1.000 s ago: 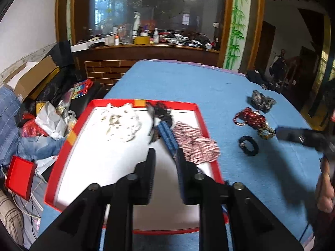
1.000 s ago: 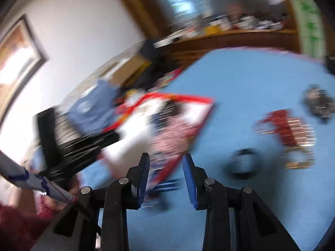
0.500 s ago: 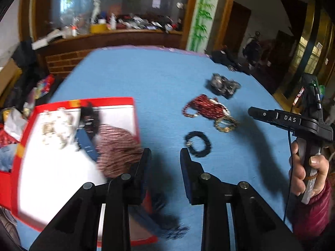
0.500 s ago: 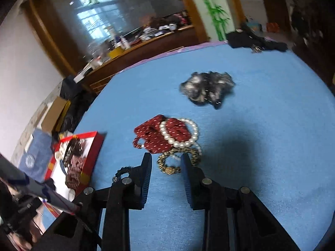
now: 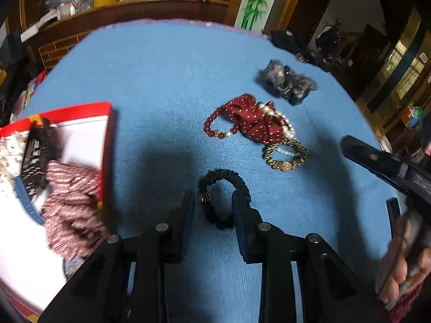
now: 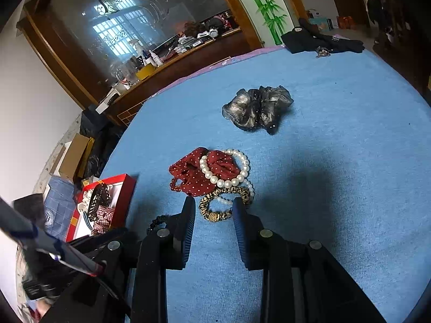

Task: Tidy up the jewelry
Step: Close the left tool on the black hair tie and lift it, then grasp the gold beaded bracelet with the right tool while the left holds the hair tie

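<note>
Left gripper (image 5: 212, 204): two matte black fingers with ribbed blue inner pads (image 5: 238, 210), silver round screws on the black linkage behind them. Right gripper (image 6: 212, 210): same build. Hand (image 5: 401, 261) on its black handle: bare skin, dark red knit cuff.

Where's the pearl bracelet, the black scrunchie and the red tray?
pearl bracelet (image 6: 218, 181): right wrist view, on its near beads.
black scrunchie (image 5: 237, 180): left wrist view, on its far curve.
red tray (image 5: 107, 145): left wrist view, on its right wall.
</note>
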### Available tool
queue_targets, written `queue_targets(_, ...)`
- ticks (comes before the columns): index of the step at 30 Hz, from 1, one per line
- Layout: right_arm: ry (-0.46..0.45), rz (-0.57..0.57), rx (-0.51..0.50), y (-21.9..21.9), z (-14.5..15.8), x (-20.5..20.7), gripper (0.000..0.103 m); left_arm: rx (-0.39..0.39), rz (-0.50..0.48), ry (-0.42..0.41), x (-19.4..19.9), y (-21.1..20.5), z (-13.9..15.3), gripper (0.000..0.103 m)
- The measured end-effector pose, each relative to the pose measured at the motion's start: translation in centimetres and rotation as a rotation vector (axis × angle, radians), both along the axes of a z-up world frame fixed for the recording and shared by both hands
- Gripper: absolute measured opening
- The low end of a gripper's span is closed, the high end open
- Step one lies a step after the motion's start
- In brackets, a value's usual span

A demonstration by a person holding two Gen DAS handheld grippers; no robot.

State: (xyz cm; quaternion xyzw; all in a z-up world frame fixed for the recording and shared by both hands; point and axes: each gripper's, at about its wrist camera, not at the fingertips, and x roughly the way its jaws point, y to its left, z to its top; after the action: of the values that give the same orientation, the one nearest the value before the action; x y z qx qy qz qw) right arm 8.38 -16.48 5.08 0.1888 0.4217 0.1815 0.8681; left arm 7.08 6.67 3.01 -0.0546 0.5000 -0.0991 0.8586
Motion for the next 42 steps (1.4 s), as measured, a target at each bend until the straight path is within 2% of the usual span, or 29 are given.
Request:
queue_targets(5, 0.001, 0.001, 0.002, -0.1, 0.0, 0.0, 0.031, 0.009, 0.011, 0.044, 2.0, -0.6, -1.7, 0.026)
queue_targets(9, 0.006, -0.006, 0.003, -0.3, -0.1, 0.2, 0.031, 0.053, 0.010, 0.019, 2.1, -1.5, -2.1, 0.026)
queue_targets(12, 0.011, -0.009, -0.005, -0.3, -0.3, 0.3, 0.031, 0.043, 0.007, 0.014, 1.7, -1.7, -2.2, 0.010)
queue_targets(15, 0.026, -0.026, -0.046, -0.2, -0.8, 0.6, 0.031, 0.038, -0.009, -0.014, 0.5, -2.2, -1.9, 0.008)
queue_targets(18, 0.067, -0.034, -0.083, 0.1, -1.9, 1.4, 0.031, -0.001, -0.032, -0.032, -0.5, -2.4, -1.2, 0.008)
queue_targets(24, 0.115, -0.020, -0.127, 1.4, -3.6, 2.9, 0.031, -0.005, -0.045, -0.104, -2.3, -2.5, 0.9, 0.008)
queue_targets(27, 0.138, -0.003, -0.161, 2.4, -4.6, 3.8, 0.023, -0.001, -0.044, -0.124, -2.7, -2.5, 1.4, 0.008)
queue_targets(30, 0.130, 0.002, -0.188, 2.6, -4.8, 3.8, 0.010, 0.001, -0.043, -0.134, -3.2, -2.4, 1.6, 0.008)
queue_targets(32, 0.128, -0.004, -0.158, 2.1, -4.5, 3.4, 0.006, -0.008, -0.041, -0.135, -3.4, -2.3, 1.7, 0.008)
queue_targets(38, 0.034, -0.028, -0.131, 0.8, -2.0, 1.6, 0.005, -0.002, -0.027, -0.156, -3.7, -1.8, 2.2, 0.008)
queue_targets(42, 0.008, -0.026, -0.110, 0.5, -1.3, 1.1, 0.005, -0.004, -0.024, -0.159, -3.8, -1.7, 2.3, 0.008)
